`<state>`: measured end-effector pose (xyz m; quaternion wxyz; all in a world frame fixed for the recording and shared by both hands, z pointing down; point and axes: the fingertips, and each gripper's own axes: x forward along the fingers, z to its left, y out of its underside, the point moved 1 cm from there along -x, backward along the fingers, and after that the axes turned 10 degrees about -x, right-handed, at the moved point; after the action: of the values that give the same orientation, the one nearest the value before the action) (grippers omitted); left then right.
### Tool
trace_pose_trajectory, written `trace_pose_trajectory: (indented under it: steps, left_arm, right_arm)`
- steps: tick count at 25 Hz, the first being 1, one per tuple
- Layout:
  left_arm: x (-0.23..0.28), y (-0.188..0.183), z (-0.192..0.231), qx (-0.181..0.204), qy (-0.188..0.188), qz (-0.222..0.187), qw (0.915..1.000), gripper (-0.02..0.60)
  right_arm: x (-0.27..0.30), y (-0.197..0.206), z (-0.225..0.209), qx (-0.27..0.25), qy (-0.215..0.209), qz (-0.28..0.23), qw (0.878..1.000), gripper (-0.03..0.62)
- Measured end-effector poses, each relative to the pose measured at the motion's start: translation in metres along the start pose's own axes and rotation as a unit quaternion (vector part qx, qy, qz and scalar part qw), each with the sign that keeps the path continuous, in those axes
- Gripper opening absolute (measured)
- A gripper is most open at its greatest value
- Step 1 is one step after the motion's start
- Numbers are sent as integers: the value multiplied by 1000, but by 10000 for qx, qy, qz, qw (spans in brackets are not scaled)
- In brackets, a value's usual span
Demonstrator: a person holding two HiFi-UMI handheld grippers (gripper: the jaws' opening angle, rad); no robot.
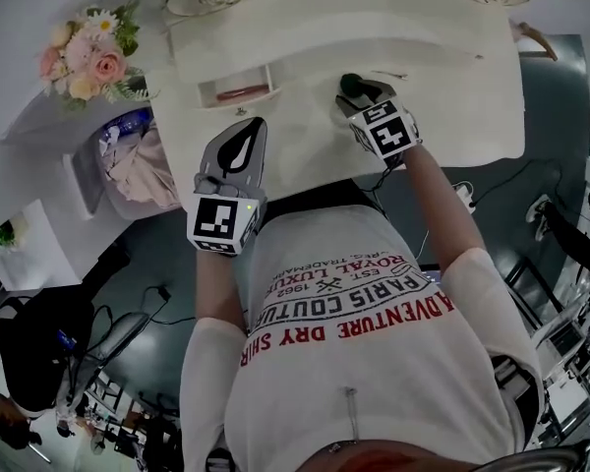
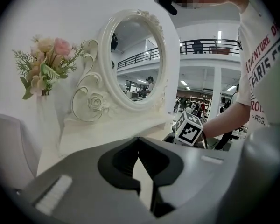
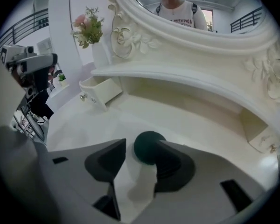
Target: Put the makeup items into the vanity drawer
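The white vanity surface [image 1: 442, 96] is seen from above, with an oval mirror [image 2: 135, 59] in a carved white frame standing at its far edge. A small vanity drawer [image 1: 238, 91] at the far left, under the raised shelf [image 3: 177, 73], is pulled out. A reddish makeup item [image 1: 242, 92] is seen lying inside it. A bouquet of pink and cream flowers [image 1: 84, 47] is set further left, beyond the end of the surface.

The right gripper [image 3: 137, 150] is held over the middle of the surface, to the right of the open drawer, and is pointed steeply down. Its jaws are spread wide. A dark round makeup item [image 3: 147, 146] stands on the surface between the jaw tips. It is seen against the right-hand jaw, while a strip of white surface shows between it and the left-hand jaw, so the item is not clamped. Whether the right-hand pad actually touches it cannot be told.

The left gripper [image 1: 254, 131] is held at the near edge of the surface, near and slightly right of the drawer, well apart from the right gripper. Its jaws are brought together at the tips, and nothing is held between them; only pale surface shows through the gap behind the tips. The marker cube of the right gripper is seen beyond it, to the right.
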<state>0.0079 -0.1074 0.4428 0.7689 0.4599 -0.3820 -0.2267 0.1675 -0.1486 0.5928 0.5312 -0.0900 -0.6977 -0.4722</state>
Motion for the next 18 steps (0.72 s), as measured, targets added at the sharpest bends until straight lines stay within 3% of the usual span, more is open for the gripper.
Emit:
trace_pose_trajectory:
  steps: [3,5,9,13,18]
  left_arm:
    - [2,5,3,-45,-35,50,10000,11]
    - [2,7,7,-72,-58,45,9999,11]
    - [-1,7,10,-82,-83,7,9999,11]
    - [-6,0,11,-70,-101,-66,9999,11]
    - [-16,-11,19,-38,-189,-256,9995,11]
  right_arm:
    - [7,2,-8,247,221,105,9994,132]
    - [9,2,-11,323,290,178,9989,129]
    - [10,4,-17,89,399,394,9984,48]
    - [0,-3,-21,39,429,377,9984,42]
    - [-16,-40,-18,-157,461,0,9988,43]
